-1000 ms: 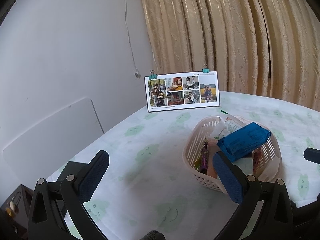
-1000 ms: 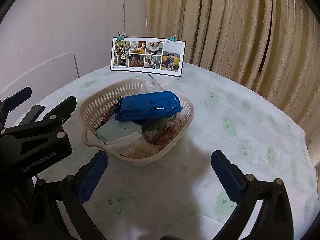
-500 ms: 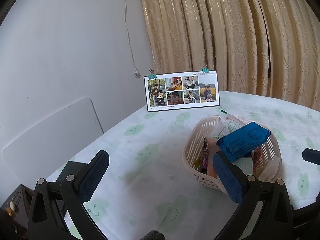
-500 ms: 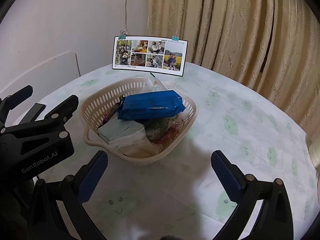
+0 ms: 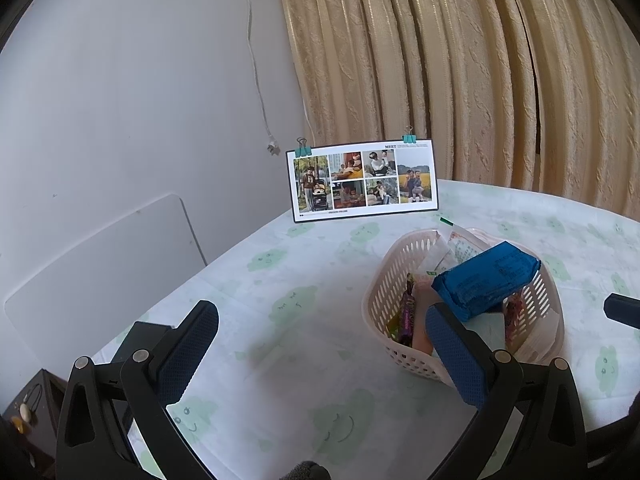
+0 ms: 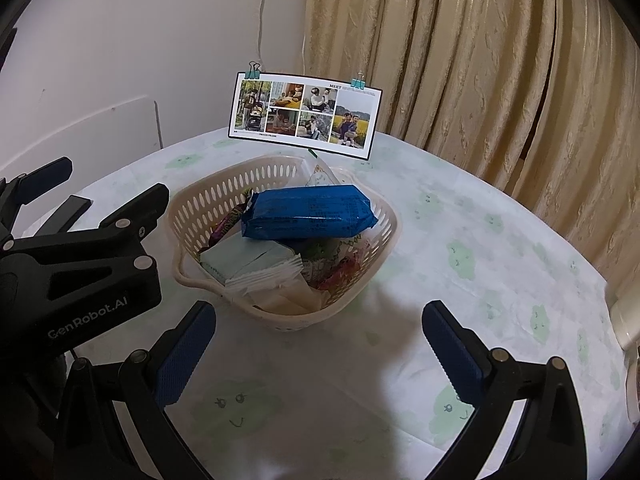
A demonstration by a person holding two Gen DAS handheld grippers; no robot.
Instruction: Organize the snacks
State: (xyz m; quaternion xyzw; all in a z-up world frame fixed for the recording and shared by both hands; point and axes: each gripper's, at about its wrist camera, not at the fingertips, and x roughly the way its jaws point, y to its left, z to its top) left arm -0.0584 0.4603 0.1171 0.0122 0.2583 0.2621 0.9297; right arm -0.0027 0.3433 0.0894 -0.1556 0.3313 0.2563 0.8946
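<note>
A cream plastic basket (image 6: 208,196) (image 5: 386,280) stands on the table, filled with snacks. A blue packet (image 6: 310,212) (image 5: 486,280) lies on top, over a pale green pack (image 6: 248,258), a purple bar (image 6: 226,224) (image 5: 406,314) and red wrappers (image 6: 340,274). My right gripper (image 6: 318,354) hangs open just in front of the basket, nothing between its blue pads. My left gripper (image 5: 320,354) is open and empty to the left of the basket; its body (image 6: 80,264) shows in the right wrist view.
A photo card (image 6: 306,114) (image 5: 362,180) with teal clips stands behind the basket. Beige curtains (image 6: 480,60) hang at the back and right. A white chair back (image 5: 100,264) is off the table's left edge. The tablecloth (image 6: 460,260) has green cloud prints.
Both views have shifted only slightly; the right gripper has drifted a little back from the basket. Both grippers stay open and empty.
</note>
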